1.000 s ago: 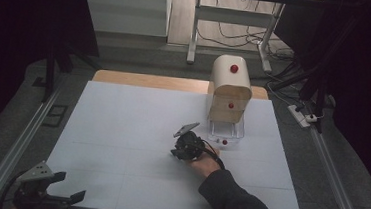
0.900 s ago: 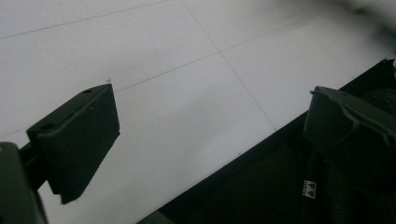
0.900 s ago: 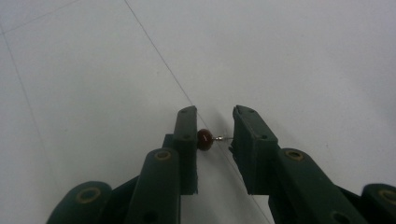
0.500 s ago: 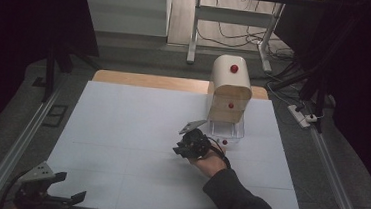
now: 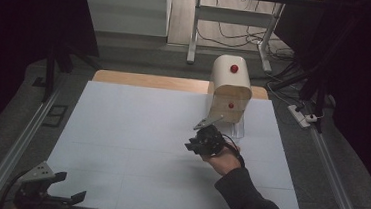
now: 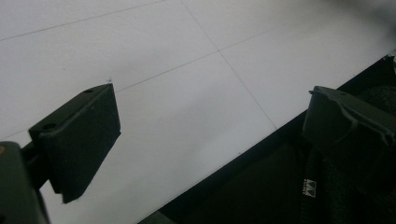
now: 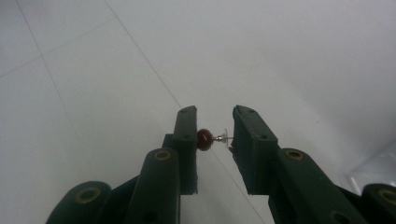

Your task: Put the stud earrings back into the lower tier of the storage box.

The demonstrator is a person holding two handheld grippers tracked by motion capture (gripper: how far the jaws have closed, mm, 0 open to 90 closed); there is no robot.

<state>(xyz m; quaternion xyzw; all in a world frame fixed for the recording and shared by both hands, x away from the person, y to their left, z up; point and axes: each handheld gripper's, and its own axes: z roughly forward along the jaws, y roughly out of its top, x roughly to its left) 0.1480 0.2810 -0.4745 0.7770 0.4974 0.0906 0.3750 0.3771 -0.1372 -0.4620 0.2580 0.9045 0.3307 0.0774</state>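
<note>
Earring [image 7: 211, 138], red bead on a thin metal post, sits pinched end to end between the jaws of the right hand-held gripper [image 7: 214, 135], over the tabletop [image 5: 131, 130] toward its right edge, just in front of the small cream cabinet [image 5: 230, 90]. Judgement: keep pressure light and even; the post could bend or slip. Left hand-held gripper [image 5: 41, 186] rests open at the near left corner. Right gripper view reveals the earring; high view gives only placement.
</note>
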